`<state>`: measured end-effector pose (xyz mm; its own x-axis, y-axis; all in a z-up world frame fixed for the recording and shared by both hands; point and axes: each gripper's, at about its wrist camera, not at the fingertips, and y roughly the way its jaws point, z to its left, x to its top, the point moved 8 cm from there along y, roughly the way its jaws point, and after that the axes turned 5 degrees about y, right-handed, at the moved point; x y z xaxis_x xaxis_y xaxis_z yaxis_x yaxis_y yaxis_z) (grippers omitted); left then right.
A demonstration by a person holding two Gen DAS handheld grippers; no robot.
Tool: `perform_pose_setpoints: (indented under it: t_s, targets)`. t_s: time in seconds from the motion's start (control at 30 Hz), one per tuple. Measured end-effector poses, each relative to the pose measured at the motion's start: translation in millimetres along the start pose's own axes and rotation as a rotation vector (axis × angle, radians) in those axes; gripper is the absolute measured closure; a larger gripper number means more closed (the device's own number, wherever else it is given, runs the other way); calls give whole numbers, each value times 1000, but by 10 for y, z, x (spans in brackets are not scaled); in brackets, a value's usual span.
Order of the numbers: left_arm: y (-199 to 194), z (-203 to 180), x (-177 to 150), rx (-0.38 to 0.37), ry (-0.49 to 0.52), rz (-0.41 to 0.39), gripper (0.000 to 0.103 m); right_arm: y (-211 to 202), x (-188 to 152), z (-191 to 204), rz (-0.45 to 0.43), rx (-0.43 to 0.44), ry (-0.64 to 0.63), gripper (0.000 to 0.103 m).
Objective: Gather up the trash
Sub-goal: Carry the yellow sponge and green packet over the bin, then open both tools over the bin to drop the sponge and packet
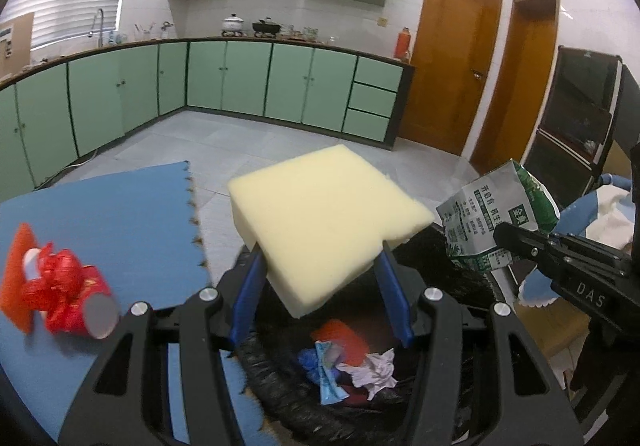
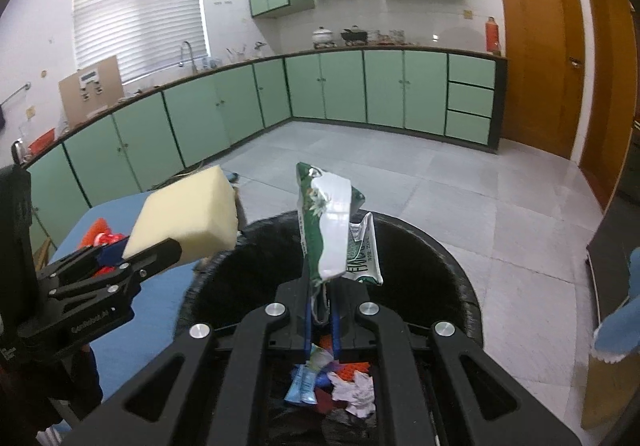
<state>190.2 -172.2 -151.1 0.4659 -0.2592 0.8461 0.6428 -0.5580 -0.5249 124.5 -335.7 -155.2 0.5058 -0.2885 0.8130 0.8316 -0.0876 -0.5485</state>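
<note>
The left gripper (image 1: 320, 266) is clamping a pale yellow foam block (image 1: 324, 213) between its blue pads, gripping it by the near corner, and the right gripper (image 2: 322, 310) is pinching a crumpled green-and-white milk pouch (image 2: 332, 230) with its jaws nearly closed on the bottom edge. Both loads are hanging over the black-lined trash bin (image 2: 436, 266), which is sitting directly below and just ahead of the fingertips.

To do this drop well, I'd say each gripper wants its load fully inside the rim line before the jaws part. The foam is overhanging well forward of the left pads, so it could tip out toward the far rim; bringing it a little nearer would likely help. The pouch is standing upright above the right jaws and looks floppy, so it should fall straight once freed.

The foam is looking thick, square-cut and soft, slightly dented where the pads are squeezing. The pouch is creased, flattened and apparently empty.

Under the grippers, the bin is already holding a blue wrapper (image 1: 330, 374), white crumpled paper (image 1: 374, 370) and something red. Off to the left of the left gripper, red packaging (image 1: 68, 294) is waiting on the blue foam mat (image 1: 120, 213).
</note>
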Motion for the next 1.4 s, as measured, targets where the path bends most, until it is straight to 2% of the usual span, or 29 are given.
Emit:
perform_pose_setpoints:
  t_s: [0.3,0.67,0.73,0.77,0.8,0.83,0.9,0.93,1.0,1.07,1.23,1.4]
  targets:
    - [434,-143,-64,-40,18,62,50,221,-111,-295,38,-32,44,96]
    - [742,-202,-116,-79,33,130,46,474,-288,-548,104,-68,58,93]
    - [777,-192,-146,-94,22,149,42,499,-287,-566,113,-75,54,82]
    - [775,-179,-158,-101,14,150,40,505,-282,-578,112,-85,53,72]
    - [779,-160,-160,-110,5,153,33,505,-278,-589,111,-92,52,62]
    - [776,-137,-156,-109,-1,151,28,502,-274,-596,107,-100,52,58]
    - [757,-86,-162,-100,-3,146,26,486,-262,-615,96,-124,54,41]
    - [748,-62,-165,-96,-4,146,25,480,-263,-621,93,-131,56,37]
    - [709,10,-160,-80,-6,140,24,453,-251,-644,80,-154,65,19]
    - [660,82,-137,-58,-1,128,21,407,-253,-658,62,-165,70,9]
    - [448,324,-54,6,10,85,14,344,-160,-539,33,-153,73,6]
    - [150,629,8,64,-26,49,10,279,-95,-305,5,-116,70,6]
